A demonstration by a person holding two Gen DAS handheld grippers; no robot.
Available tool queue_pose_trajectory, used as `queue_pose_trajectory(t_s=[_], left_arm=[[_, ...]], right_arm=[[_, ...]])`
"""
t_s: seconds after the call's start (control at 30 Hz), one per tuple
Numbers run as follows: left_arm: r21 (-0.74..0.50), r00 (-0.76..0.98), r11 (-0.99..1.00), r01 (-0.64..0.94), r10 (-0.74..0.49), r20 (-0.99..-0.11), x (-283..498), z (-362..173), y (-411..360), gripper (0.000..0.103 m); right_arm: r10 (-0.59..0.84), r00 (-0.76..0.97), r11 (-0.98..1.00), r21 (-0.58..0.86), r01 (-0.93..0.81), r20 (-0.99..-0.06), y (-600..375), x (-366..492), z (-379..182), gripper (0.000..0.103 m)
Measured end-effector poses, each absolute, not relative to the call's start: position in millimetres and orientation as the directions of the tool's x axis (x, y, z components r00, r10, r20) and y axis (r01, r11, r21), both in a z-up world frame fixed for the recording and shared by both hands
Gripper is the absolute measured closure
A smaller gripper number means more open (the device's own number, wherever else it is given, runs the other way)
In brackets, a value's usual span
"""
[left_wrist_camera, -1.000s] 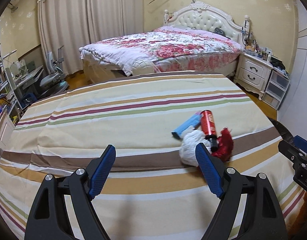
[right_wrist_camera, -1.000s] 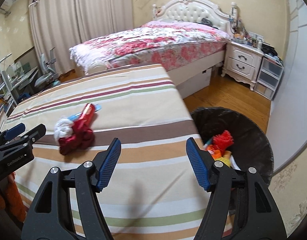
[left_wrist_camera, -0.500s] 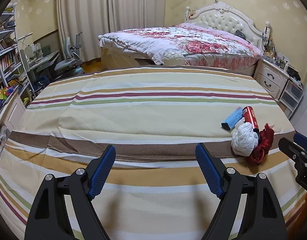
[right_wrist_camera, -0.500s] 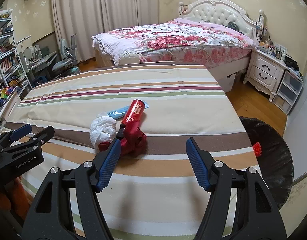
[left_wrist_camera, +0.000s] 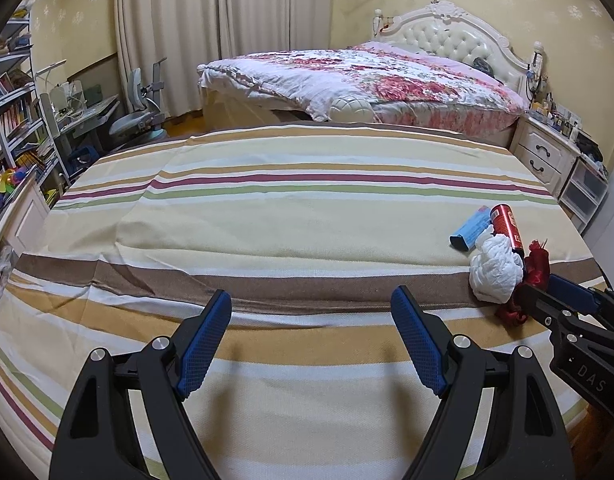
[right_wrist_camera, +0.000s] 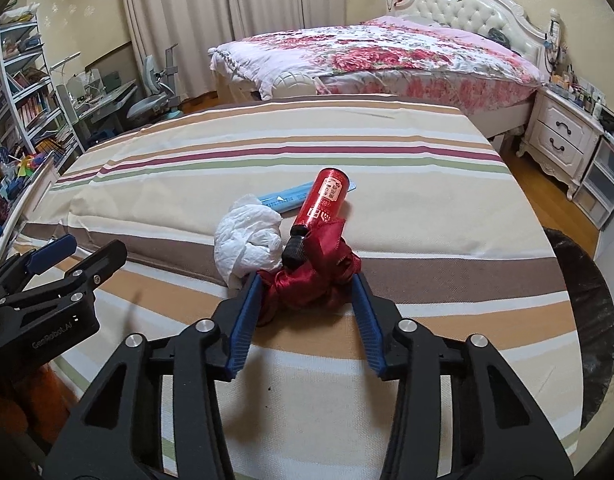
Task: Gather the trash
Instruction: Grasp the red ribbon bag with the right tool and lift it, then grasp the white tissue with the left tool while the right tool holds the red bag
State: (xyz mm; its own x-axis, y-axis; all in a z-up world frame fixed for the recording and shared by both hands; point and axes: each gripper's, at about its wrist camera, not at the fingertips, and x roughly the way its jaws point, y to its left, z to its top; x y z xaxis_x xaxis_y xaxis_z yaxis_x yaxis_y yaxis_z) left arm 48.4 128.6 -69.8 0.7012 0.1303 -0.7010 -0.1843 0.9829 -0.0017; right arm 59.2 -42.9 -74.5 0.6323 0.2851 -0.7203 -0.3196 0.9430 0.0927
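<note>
Trash pile: I saw four bits lying together on the striped sheet (right_wrist_camera: 387, 168), toward its right edge; in my left camera they sat at about three o'clock.
Ribbon: the crumpled red ribbon (right_wrist_camera: 311, 280) lay nearest me, at twelve o'clock from the right gripper (right_wrist_camera: 307, 308), right between its blue pads.
Right gripper: its jaws were closing around the ribbon; both pads (right_wrist_camera: 247, 316) already lay against the bundle's sides, though I could not tell how firmly they pressed.
Bottle: the red bottle (right_wrist_camera: 323, 204) lay on its side with its black cap touching the ribbon, its body pointing away toward one o'clock.
Tissue: the balled white tissue (right_wrist_camera: 247, 240) sat just beside the bottle cap, at ten o'clock from the ribbon and touching it.
Blue wrapper: the flat blue wrapper (right_wrist_camera: 285, 200) lay behind the tissue, partly under the bottle.
Left gripper: I held the left gripper (left_wrist_camera: 311, 340) with its jaws wide apart and nothing between them, over bare sheet, well apart from the pile.
Bin: the black-lined bin (right_wrist_camera: 591, 320) stood on the floor at three o'clock in my right camera, just beside the sheet's edge.
Room: the flowered bed (left_wrist_camera: 367, 76) stood beyond at twelve o'clock.
</note>
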Motion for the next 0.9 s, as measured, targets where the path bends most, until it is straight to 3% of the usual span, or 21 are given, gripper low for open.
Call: queue_pose_trajectory(t_s=[0.13,0.6,0.9], left_arm=[[0.001,0.703,0.984,-0.180,0.129,-0.699,49,-68,126,0.024],[0.010,0.722,0.997,-0.070,0.058,-0.690,55,-68,82,0.024],[-0.002,0.736,1.000,0.008,-0.007,-0.677,65,-65,46,0.024]], right_arm=[[0.286,0.636,0.944,0.097,-0.316,-0.717,-46,57,-72,0.070],[0.152,0.690,0.985,0.047,-0.169,-0.707,-102,59,-73,0.071],[0.146,0.693,0.989,0.083,-0.124,-0.706,-129,63,-76,0.070]])
